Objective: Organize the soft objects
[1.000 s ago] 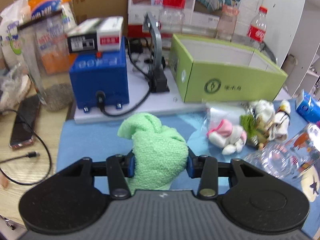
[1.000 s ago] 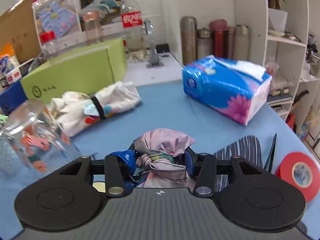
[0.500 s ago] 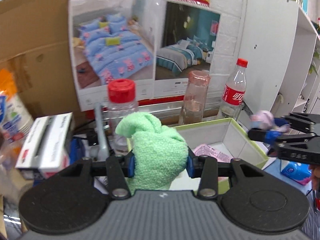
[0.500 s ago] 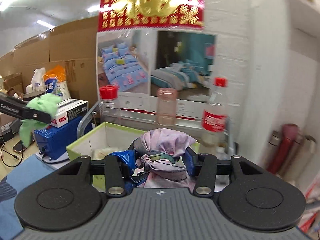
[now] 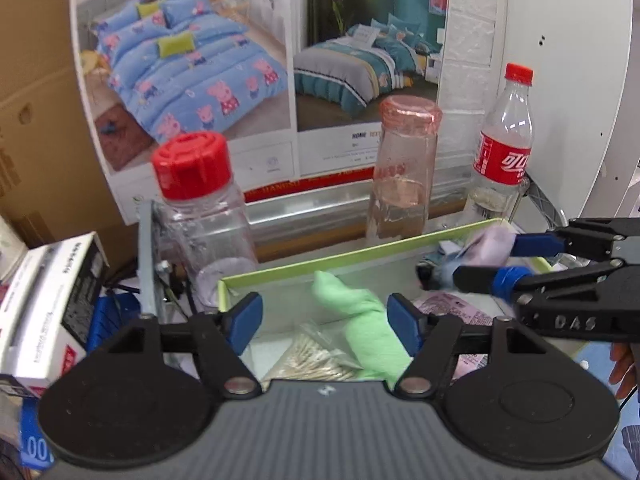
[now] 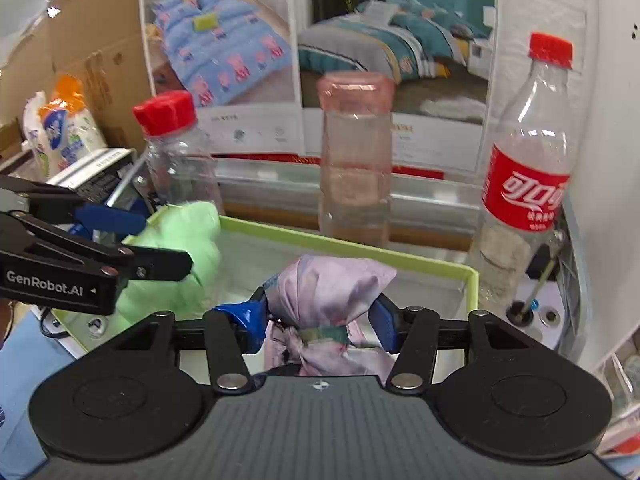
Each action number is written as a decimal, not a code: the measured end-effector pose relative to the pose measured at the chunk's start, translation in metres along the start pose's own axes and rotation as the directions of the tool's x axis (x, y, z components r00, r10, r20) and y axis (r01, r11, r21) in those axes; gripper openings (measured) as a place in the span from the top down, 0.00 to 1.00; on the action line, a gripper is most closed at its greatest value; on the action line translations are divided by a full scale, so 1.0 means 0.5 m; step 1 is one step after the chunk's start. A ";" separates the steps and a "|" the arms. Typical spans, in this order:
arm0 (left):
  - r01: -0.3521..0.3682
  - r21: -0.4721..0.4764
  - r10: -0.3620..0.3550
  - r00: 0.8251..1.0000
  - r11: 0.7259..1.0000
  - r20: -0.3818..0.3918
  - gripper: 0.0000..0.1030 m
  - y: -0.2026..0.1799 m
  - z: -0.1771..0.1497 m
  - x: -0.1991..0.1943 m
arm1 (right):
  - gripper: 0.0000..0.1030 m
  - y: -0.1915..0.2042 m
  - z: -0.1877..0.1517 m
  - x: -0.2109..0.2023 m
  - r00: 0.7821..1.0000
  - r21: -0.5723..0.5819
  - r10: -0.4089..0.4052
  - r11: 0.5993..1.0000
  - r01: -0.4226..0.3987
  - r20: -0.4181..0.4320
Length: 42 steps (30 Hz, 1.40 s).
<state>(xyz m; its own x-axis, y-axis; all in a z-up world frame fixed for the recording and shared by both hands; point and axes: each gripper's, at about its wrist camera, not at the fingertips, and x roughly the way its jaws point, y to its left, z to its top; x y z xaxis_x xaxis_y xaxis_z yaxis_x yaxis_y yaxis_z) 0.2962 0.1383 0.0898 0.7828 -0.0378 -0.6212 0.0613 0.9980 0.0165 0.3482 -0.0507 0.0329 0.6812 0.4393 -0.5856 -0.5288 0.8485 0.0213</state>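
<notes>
Green towel [image 5: 362, 330], cotton swab bag [image 5: 316, 360] inside green box [image 5: 360, 254].

We look forward along the left gripper [image 5: 324, 318] from its wrist camera, close above the green box [image 5: 360, 254] and tilted slightly down into it, facing the bedding poster [image 5: 260, 60] on the back wall. The right wrist camera looks along the right gripper [image 6: 318, 314] the same way, equally near, from further to the right. Both views share the box, the poster, the red-capped jar [image 5: 200, 208], the pink bottle [image 5: 404, 172] and the cola bottle [image 5: 502, 148]. Each camera also catches the other gripper: the right one enters at the left view's right edge, the left one at the right view's left edge.
</notes>
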 end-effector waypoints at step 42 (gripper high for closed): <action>-0.006 -0.236 -0.038 0.983 0.972 -0.182 0.24 0.054 -0.308 -0.155 | 0.44 -0.041 -0.416 -0.397 0.967 0.463 -0.205 0.879 0.114 0.151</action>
<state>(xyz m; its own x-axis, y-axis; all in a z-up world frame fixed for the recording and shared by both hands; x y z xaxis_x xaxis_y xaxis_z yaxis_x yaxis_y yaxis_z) 0.1416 0.1759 0.0177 0.6543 -0.0661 -0.7534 -0.0911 0.9820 -0.1653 0.1184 -0.2167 -0.0200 0.8438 0.2952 -0.4483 -0.1523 0.9326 0.3273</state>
